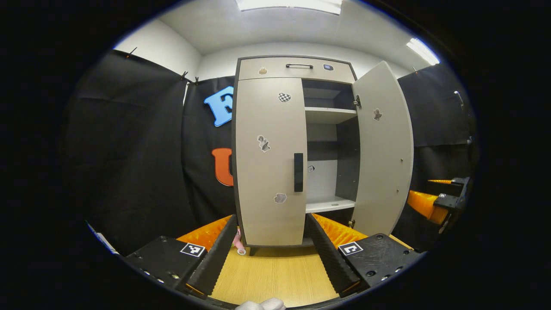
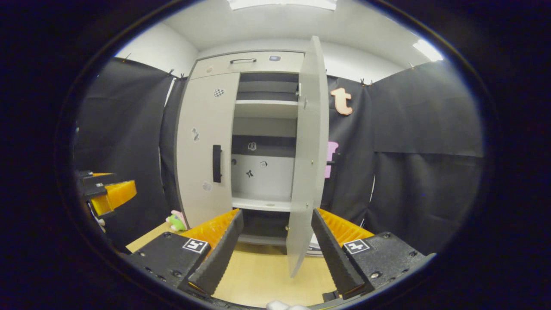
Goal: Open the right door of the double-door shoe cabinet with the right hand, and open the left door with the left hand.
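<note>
Now right door (image 2: 308, 142) swung wide, left door (image 1: 269, 159) closed; both grippers (image 1: 271, 254) (image 2: 273, 254) agape, empty.

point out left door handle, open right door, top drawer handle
left door handle (image 1: 298, 172), left gripper view, middle of the dark vertical bar.
right door (image 1: 383, 150), left gripper view, middle of the swung-out panel's inner face.
top drawer handle (image 1: 299, 66), left gripper view, middle of the horizontal bar.

The wooden table (image 1: 275, 275) carries the shoe cabinet (image 1: 269, 163).
</note>
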A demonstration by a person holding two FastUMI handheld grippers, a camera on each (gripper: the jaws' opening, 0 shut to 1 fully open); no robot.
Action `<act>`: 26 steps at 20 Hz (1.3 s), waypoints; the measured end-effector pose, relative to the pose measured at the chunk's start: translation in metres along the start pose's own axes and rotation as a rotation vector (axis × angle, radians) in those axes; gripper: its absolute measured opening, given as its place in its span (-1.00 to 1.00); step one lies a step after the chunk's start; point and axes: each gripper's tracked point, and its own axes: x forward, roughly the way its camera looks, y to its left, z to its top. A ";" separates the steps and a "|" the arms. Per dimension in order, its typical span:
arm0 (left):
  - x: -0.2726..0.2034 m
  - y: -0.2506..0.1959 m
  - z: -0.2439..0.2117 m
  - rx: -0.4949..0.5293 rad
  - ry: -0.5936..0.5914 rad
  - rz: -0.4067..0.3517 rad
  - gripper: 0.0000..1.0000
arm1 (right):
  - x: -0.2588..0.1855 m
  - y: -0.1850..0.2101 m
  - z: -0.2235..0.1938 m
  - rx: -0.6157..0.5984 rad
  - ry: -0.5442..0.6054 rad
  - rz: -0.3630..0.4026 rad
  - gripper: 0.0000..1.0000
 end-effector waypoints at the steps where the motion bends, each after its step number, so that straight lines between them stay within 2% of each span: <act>1: 0.005 0.000 0.000 0.004 0.001 -0.007 0.93 | -0.001 0.006 -0.004 0.013 0.011 0.011 0.98; 3: 0.020 -0.002 0.000 0.013 -0.003 -0.014 0.93 | -0.003 0.011 -0.011 0.044 0.034 0.018 0.99; 4: 0.029 -0.004 0.003 0.019 -0.015 -0.020 1.00 | -0.003 0.009 -0.012 0.052 0.043 0.014 0.98; 5: 0.040 -0.005 0.005 0.027 -0.021 -0.022 0.93 | -0.003 0.006 -0.011 0.051 0.048 0.005 0.99; 7: 0.065 -0.008 0.010 0.037 -0.034 -0.023 0.93 | -0.002 0.005 -0.006 0.064 0.049 -0.002 0.98; 14: 0.177 -0.031 0.029 0.022 -0.061 -0.039 0.93 | 0.004 -0.008 0.022 0.049 0.023 -0.059 1.00; 15: 0.192 -0.036 0.028 0.018 -0.057 -0.046 1.00 | 0.004 -0.010 0.023 0.043 0.024 -0.065 1.00; 17: 0.223 -0.042 0.029 0.011 -0.050 -0.040 0.92 | 0.005 -0.012 0.025 0.049 0.023 -0.074 1.00; 21: 0.275 -0.060 0.030 0.004 -0.048 -0.049 0.93 | 0.004 -0.021 0.024 0.033 0.026 -0.115 0.99; 26: 0.312 -0.068 0.024 0.023 -0.036 -0.039 0.93 | 0.003 -0.026 0.019 0.040 0.051 -0.139 1.00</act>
